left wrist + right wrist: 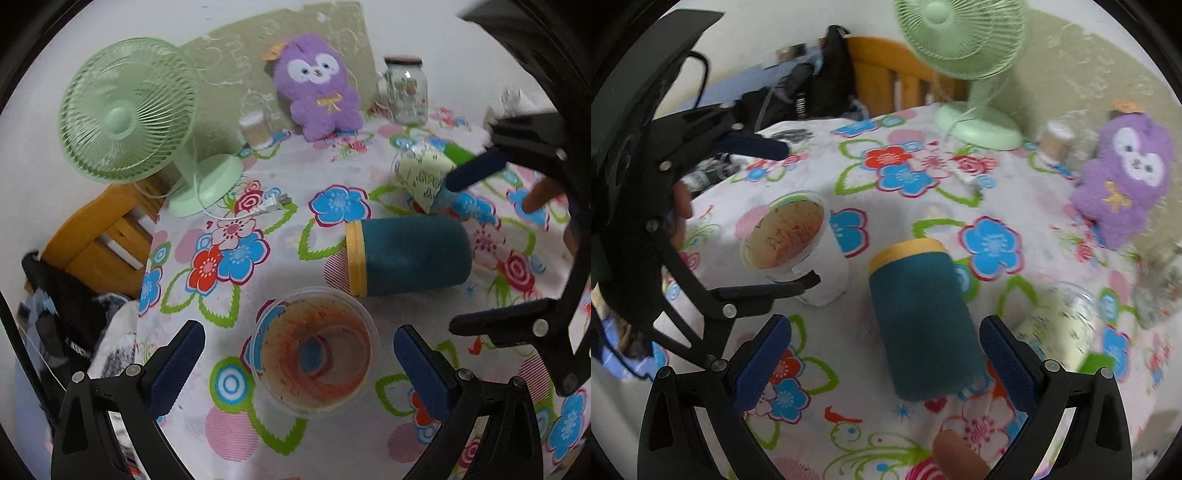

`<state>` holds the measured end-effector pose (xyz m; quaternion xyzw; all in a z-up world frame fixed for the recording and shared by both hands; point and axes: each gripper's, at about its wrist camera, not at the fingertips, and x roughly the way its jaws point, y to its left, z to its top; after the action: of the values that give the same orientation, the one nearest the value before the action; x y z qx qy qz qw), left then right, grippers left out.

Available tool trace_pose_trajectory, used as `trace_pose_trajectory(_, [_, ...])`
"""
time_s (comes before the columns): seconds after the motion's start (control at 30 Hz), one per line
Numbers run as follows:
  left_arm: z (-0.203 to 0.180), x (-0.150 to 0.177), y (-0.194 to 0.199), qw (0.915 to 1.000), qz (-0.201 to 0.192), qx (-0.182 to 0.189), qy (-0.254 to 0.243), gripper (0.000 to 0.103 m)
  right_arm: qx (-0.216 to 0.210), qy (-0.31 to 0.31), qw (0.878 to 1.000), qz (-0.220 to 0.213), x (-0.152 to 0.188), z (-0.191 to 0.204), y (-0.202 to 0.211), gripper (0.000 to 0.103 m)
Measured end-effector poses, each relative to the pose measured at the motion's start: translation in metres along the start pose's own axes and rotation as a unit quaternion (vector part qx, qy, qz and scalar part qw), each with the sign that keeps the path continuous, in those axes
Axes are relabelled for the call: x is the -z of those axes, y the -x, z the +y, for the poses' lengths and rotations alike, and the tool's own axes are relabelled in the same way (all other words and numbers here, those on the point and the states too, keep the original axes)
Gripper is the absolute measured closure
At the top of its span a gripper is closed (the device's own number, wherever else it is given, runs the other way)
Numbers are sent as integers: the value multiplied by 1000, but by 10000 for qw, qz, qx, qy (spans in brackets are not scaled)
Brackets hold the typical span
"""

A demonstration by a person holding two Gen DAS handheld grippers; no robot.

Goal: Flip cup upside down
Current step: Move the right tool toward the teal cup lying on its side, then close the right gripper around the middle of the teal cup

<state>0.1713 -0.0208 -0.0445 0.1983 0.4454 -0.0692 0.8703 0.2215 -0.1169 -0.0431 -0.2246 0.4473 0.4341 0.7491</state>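
A clear plastic cup (314, 350) with orange print stands upright, mouth up, on the floral tablecloth; it also shows in the right wrist view (798, 247). My left gripper (295, 365) is open, its fingers either side of the cup, not touching it. A teal cup with a yellow rim (406, 256) lies on its side; in the right wrist view (923, 317) it lies between the open fingers of my right gripper (882, 365), which is empty. A pale yellow printed cup (424, 173) lies tipped beyond it (1056, 328).
A green desk fan (129, 114) stands at the back left with its cord and plug (273, 205) on the cloth. A purple plush toy (317, 88), a glass jar (406, 88) and a small container (255, 129) stand along the wall. The table edge (144, 266) is at the left.
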Motion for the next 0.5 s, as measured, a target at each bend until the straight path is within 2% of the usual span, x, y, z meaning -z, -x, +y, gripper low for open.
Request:
trace_pose_trajectory(0.13, [2, -8, -13, 9996, 234, 100, -71, 0, -186, -12, 9997, 141, -3, -14, -15, 1])
trace_pose_trajectory(0.33, [-3, -14, -24, 9989, 396, 37, -255, 0, -411, 218, 9982, 383, -9, -24, -34, 2])
trace_pose_trajectory(0.4, [-4, -14, -26, 9988, 430, 44, -243, 0, -531, 270, 9967, 546, -9, -26, -40, 6])
trace_pose_trajectory(0.5, [-3, -14, -31, 9985, 489, 27, -232, 0, -794, 372, 9929, 808, -9, -30, -49, 6])
